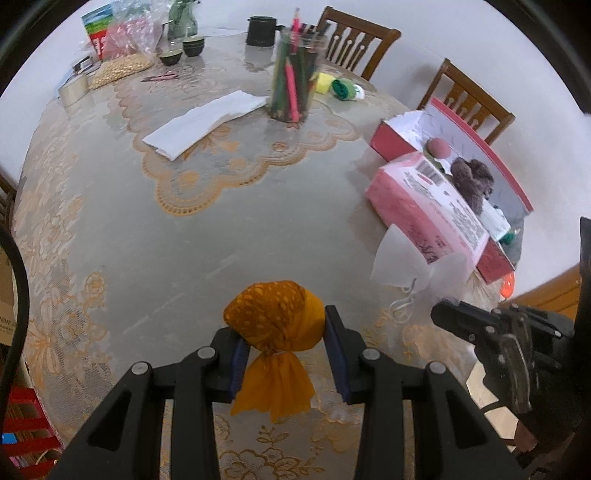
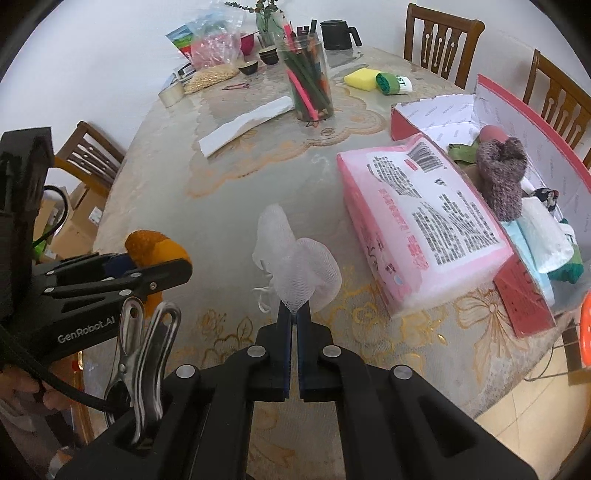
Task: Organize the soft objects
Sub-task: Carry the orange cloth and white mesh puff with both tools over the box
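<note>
My left gripper [image 1: 284, 332] is shut on an orange cloth bundle [image 1: 275, 317], tied at its neck, held just above the lace tablecloth; it also shows in the right wrist view [image 2: 155, 247]. My right gripper [image 2: 294, 314] is shut on a white mesh bath pouf [image 2: 299, 266], which also shows in the left wrist view [image 1: 417, 262]. An open red box [image 2: 524, 295] at the right holds a brown knit toy [image 2: 504, 173], a pink ball [image 2: 493, 133] and folded cloths. A pink tissue pack [image 2: 424, 221] leans against the box.
A jar of coloured pencils [image 2: 308, 81] and a white folded paper [image 2: 247, 125] stand mid-table. A yellow sponge [image 2: 360, 79], a green-white roll [image 2: 393, 84], cups, bags and a black jug [image 2: 338, 35] lie at the far side. Wooden chairs surround the table.
</note>
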Tool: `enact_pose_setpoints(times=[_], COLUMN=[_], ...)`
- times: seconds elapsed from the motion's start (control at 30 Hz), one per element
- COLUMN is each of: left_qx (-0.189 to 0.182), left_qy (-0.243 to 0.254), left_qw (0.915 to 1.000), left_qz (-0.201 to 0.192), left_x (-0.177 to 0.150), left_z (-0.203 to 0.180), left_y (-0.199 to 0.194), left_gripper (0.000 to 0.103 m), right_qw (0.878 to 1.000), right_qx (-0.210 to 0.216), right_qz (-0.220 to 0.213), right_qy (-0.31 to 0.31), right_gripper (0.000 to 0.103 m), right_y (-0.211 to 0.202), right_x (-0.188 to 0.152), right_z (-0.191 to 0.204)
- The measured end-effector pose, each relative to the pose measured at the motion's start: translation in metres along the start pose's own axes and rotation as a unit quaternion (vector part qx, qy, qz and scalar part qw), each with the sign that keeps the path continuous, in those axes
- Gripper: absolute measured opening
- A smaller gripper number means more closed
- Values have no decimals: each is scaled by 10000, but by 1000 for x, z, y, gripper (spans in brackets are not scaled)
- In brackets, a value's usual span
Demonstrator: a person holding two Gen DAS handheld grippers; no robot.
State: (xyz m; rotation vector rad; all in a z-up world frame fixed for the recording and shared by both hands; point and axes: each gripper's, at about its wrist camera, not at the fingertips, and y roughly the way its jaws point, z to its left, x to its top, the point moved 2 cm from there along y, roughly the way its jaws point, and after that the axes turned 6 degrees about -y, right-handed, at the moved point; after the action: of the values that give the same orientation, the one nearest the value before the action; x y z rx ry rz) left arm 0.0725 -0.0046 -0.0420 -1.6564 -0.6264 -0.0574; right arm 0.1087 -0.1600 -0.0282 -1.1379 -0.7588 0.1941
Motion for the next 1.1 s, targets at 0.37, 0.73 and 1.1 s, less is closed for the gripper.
enact_pose_setpoints(times=[0.37,0.73,1.1], left_qx=[-223,-516,-801], left_qy=[482,977,1310], left_qw=[9986,9936,9877], left_qz=[82,227,277], left_x=[-2,-4,1], left_z=[-40,-87,-130], left_y=[-2,1,1], left_gripper=[39,39,39], right_qw=[9998,9978,9937], right_qx=[-152,-370,-629], right_qz=[-17,-141,-314], right_qy=[155,538,873], right_gripper=[3,3,3], right_y=[-29,-52,-75], right_x=[-26,-42,-48], right_z=[-22,-53,-87])
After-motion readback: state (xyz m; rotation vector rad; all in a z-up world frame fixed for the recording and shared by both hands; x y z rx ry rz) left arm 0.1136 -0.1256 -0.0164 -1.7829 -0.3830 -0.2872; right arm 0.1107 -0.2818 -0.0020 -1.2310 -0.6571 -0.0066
